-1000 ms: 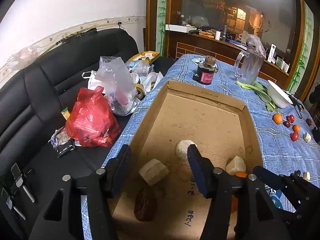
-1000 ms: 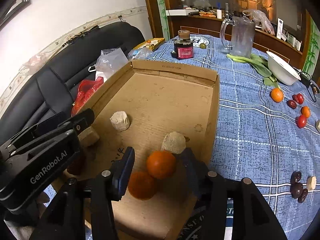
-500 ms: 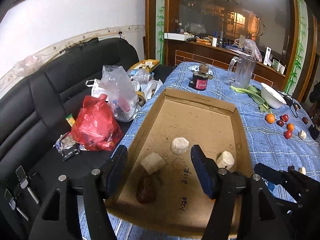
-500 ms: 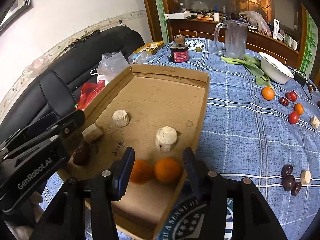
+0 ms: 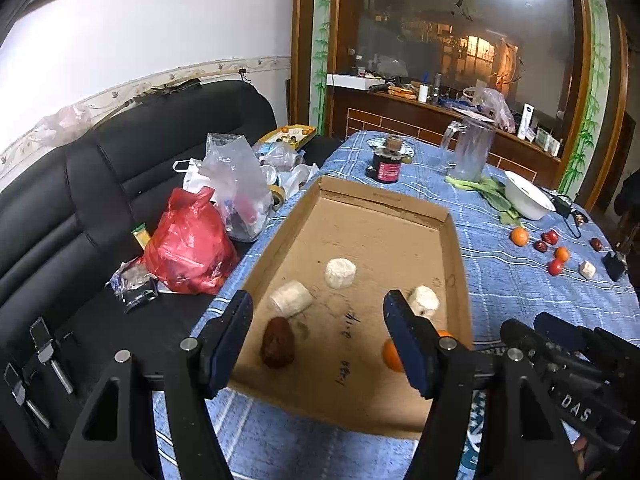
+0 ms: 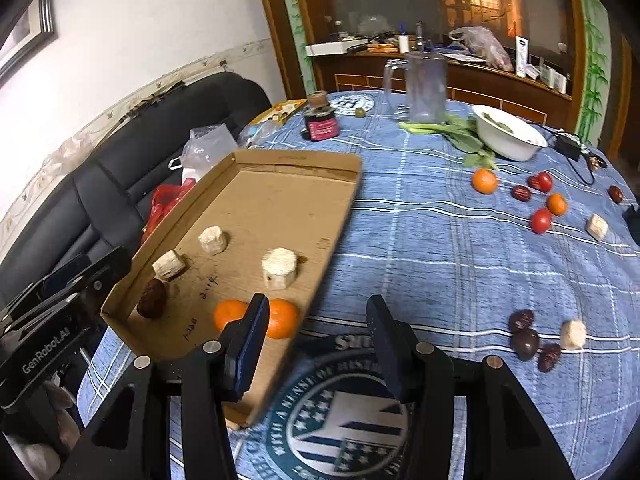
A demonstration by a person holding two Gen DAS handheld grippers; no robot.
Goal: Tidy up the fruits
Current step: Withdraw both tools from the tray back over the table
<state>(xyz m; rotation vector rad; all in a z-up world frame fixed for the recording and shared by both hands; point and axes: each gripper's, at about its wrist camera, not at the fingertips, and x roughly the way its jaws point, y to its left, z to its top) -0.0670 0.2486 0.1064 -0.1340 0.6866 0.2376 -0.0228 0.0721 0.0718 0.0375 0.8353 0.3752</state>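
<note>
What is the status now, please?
Left gripper and right gripper open, empty. Two oranges in cardboard tray. More fruit on tablecloth. Nothing blocking.

The body of the left gripper, seen to the left of the right gripper's fingers, carried the white brand "GenRobot.AI". In the left wrist view, the black body to the right of the fingers showed the letters "DAS". The round emblem on the tablecloth, just below and between the right fingers, had ring lettering, only partly readable: "WITH A SENSE OF". Handwritten numbers stood on the cardboard tray floor between the left fingers, perhaps "2-14" and "1-230".
</note>
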